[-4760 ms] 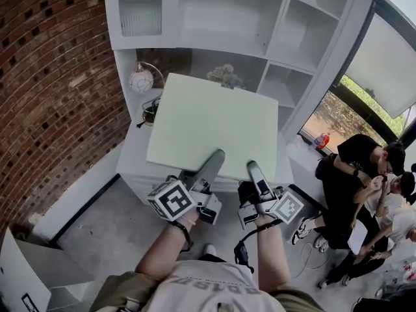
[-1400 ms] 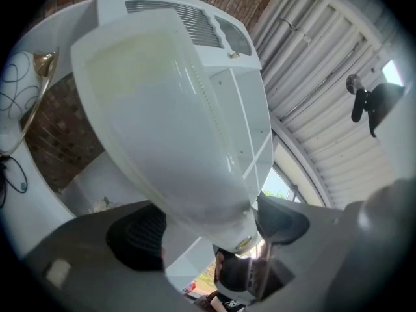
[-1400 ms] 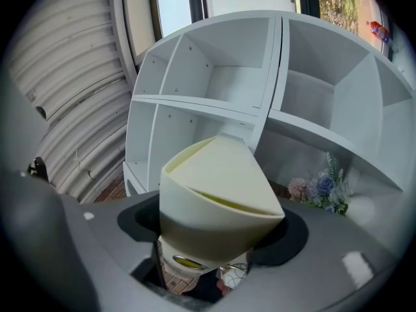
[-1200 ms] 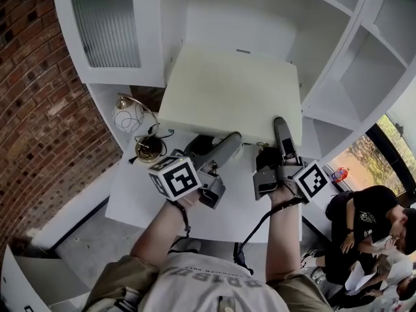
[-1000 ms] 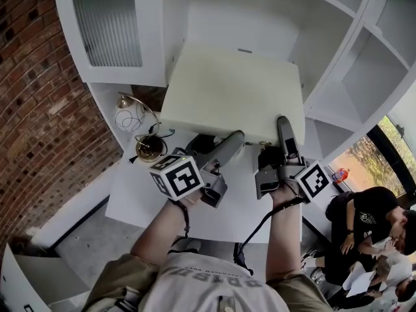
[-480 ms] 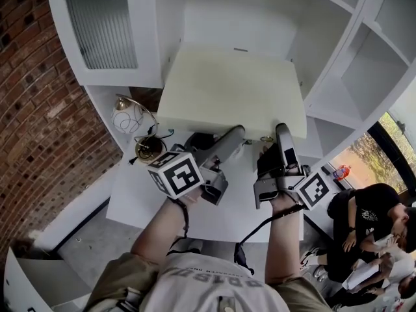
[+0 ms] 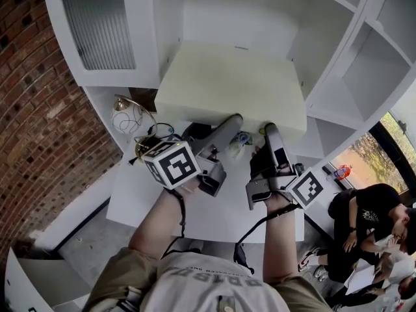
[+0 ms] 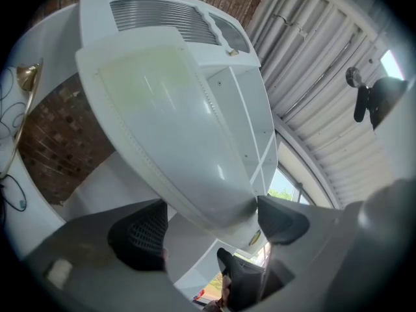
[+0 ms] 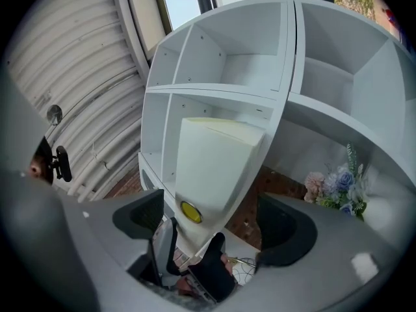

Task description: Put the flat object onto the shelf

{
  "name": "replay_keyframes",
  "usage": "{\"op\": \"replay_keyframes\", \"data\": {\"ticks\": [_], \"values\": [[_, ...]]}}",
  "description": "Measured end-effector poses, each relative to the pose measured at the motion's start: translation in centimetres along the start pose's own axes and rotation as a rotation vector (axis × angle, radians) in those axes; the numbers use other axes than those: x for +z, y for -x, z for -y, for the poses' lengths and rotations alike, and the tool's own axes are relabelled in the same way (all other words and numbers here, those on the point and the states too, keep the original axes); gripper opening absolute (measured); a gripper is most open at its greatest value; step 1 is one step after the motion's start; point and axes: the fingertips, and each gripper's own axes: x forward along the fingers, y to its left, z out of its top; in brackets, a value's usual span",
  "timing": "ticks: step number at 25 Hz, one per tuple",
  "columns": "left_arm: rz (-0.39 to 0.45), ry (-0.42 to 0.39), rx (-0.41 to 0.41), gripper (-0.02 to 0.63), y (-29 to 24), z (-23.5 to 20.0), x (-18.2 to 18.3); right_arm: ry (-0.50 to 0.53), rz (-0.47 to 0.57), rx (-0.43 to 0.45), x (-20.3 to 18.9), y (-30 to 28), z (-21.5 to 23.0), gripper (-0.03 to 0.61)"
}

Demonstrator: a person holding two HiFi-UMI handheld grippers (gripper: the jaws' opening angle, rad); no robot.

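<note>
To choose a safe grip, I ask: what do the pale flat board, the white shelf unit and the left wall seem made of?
Flat board: perhaps painted wood or plastic; pale cream, slight sheen, looks rigid.
Shelf unit: likely painted wood; smooth matte white panels.
Wall: red brick, rough, with mortar lines.

Both the left gripper (image 7: 229, 121) and the right gripper (image 7: 269, 132) are grey with black pads. The left one's white marker cube (image 7: 171, 164) bears black squares. Below that cube a black strap (image 7: 178, 208) hangs. To the cube's right a black cable (image 7: 251, 229) runs to a pale printed shirt (image 7: 208, 285), its sleeves (image 7: 112, 286) perhaps olive.
</note>
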Motion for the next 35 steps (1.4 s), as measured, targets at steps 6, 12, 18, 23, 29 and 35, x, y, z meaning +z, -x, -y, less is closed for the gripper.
{"op": "replay_keyframes", "data": {"ticks": [6, 12, 18, 23, 29, 35], "values": [[0.007, 0.032, -0.012, 0.451, -0.8, -0.6, 1.4, 0.008, -0.018, -0.004, -0.7, -1.2, 0.5, 0.440], [-0.007, 0.034, -0.018, 0.451, -1.7, -1.1, 1.4, 0.024, -0.024, -0.033, -1.1, -2.1, 1.4, 0.417], [-0.017, 0.033, -0.009, 0.451, -1.6, -1.9, 1.2, 0.020, 0.001, -0.056, -0.6, -2.4, 2.2, 0.422], [-0.020, 0.054, 0.004, 0.451, -1.3, -2.9, 0.9, 0.026, 0.016, -0.070, -0.2, -2.9, 2.7, 0.422], [-0.026, 0.058, 0.027, 0.451, -1.9, -3.9, 0.9, 0.043, 0.031, -0.092, 0.5, -3.5, 3.7, 0.422], [-0.035, 0.066, 0.035, 0.451, -3.0, -4.9, 1.2, 0.045, 0.040, -0.118, 1.1, -4.5, 4.9, 0.422]]}}
